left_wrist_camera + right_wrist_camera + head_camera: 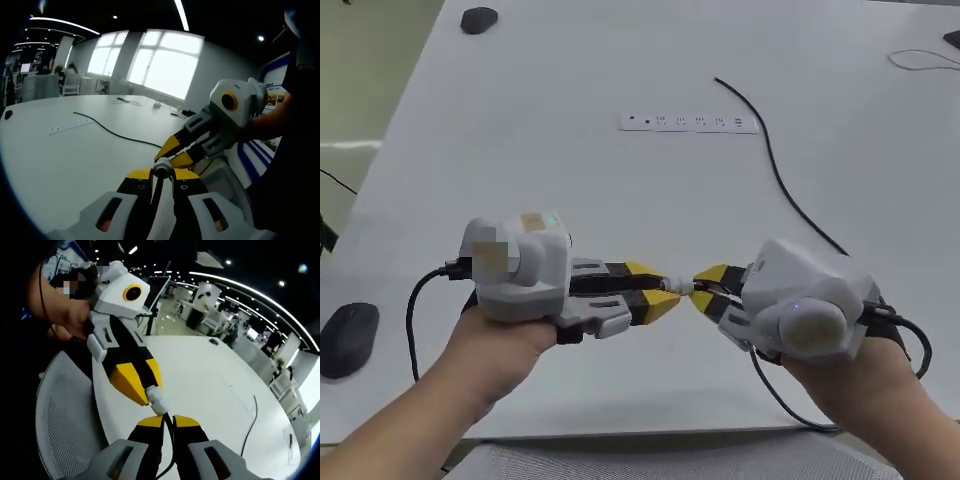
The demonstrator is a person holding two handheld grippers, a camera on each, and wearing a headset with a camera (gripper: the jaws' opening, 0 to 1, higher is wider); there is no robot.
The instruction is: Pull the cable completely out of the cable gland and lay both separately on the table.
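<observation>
White cable gland (154, 399) sits pinched in the left hand-held gripper (670, 290), black cable (169, 436) clamped in the right hand-held gripper (701, 288), both above the desk's (620, 200) near edge; the cable seems not yet pulled free, and nothing is laid down.

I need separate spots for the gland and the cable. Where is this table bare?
Widest bare patch: between the power strip and the left gripper and right gripper, bordered right by the black cord. Another lies right of that cord, below the white wire. Crowded: the near edge, under both grippers, and beside the mouse.
</observation>
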